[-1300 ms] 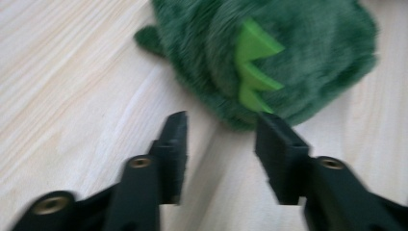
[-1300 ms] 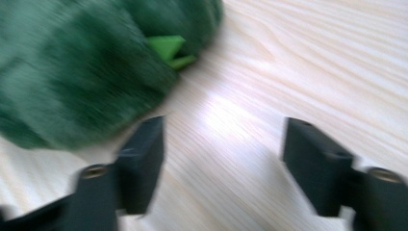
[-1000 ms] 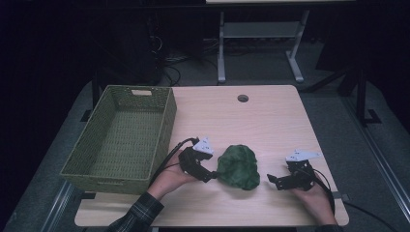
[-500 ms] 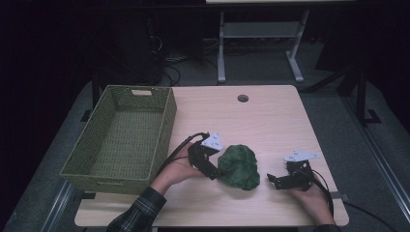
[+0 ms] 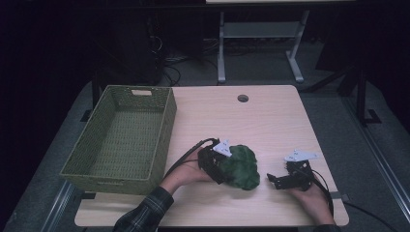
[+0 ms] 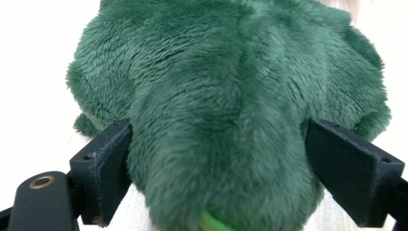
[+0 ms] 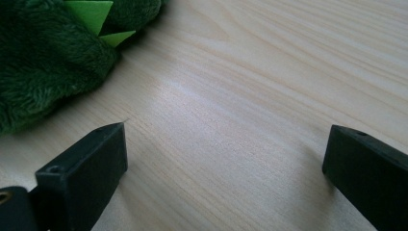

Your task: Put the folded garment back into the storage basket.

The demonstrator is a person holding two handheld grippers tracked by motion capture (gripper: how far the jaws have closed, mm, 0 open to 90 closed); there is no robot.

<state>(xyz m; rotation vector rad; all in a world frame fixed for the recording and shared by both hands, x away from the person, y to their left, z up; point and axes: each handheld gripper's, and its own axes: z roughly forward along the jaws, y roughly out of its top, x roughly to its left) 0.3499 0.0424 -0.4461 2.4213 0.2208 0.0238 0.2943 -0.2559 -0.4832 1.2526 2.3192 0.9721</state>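
Observation:
A dark green plush toy (image 5: 241,166) with light green spikes lies on the wooden table (image 5: 270,121), near its front edge. My left gripper (image 5: 223,170) is pushed against the toy's left side. Its jaws have just been opening and stand wide around a furry bulge of the plush toy (image 6: 226,96), which fills the gap between them (image 6: 216,154). My right gripper (image 5: 274,180) rests open on the table to the right of the toy, a short gap away. Between its jaws (image 7: 226,159) there is only bare wood, and the plush toy (image 7: 43,57) sits at the upper left.
A green woven basket (image 5: 111,180) stands empty on the table's left side, beside the left forearm. A round cable hole (image 5: 242,98) sits near the far edge. Bare wood stretches behind the toy. Desk legs and cables stand beyond the table.
My left gripper has moved right and slightly down, up against the plush toy, so its jaws now straddle the fur. The right gripper has stayed where it was.

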